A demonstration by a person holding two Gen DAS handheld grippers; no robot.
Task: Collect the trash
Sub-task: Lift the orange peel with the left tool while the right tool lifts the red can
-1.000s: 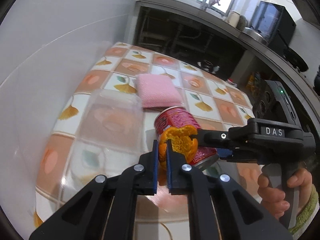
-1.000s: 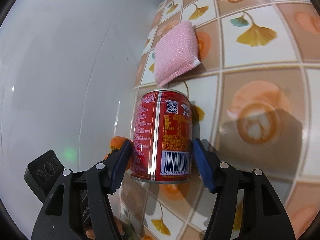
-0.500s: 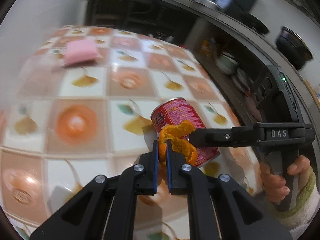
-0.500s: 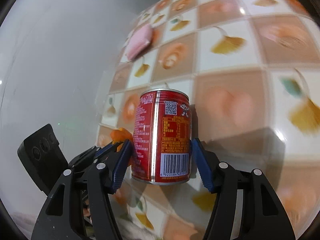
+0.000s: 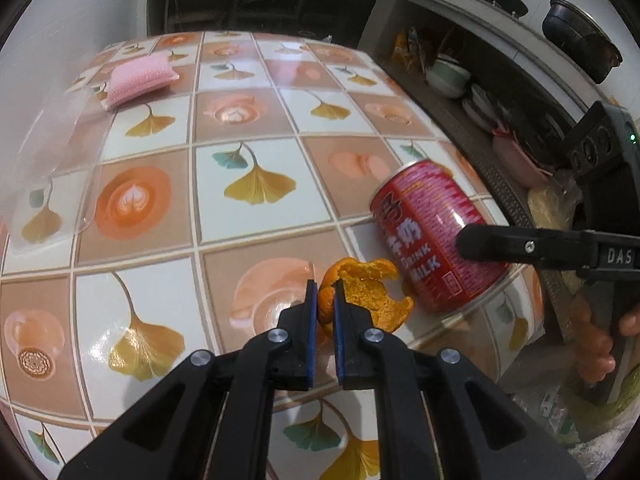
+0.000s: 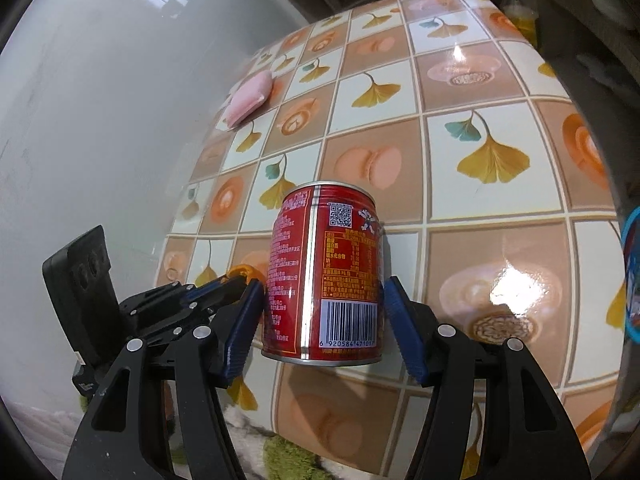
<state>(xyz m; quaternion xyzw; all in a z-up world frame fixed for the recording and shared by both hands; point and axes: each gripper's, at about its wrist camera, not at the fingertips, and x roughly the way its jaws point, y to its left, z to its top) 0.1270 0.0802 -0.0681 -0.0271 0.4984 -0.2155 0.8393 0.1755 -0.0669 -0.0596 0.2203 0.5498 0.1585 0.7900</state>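
My left gripper [image 5: 325, 300] is shut on an orange peel [image 5: 366, 290] and holds it above the patterned table [image 5: 248, 128]. My right gripper [image 6: 323, 300] is shut on a red milk-drink can [image 6: 326, 272], held above the table near its front edge. In the left wrist view the can [image 5: 430, 232] sits just right of the peel, with a right finger [image 5: 520, 246] across it. In the right wrist view the left gripper [image 6: 230, 286] shows at the can's left, with a bit of peel [image 6: 242, 270] behind it.
A pink sponge [image 5: 138, 78] lies at the table's far left near the white wall. A clear plastic sheet [image 5: 52, 168] lies on the left side. Shelves with bowls [image 5: 448, 76] stand to the right of the table. A blue-rimmed object [image 6: 630, 272] is at the right edge.
Both grippers have pulled back toward the table's near right edge with the peel and the can still held. The sponge and plastic sheet now lie farther away.
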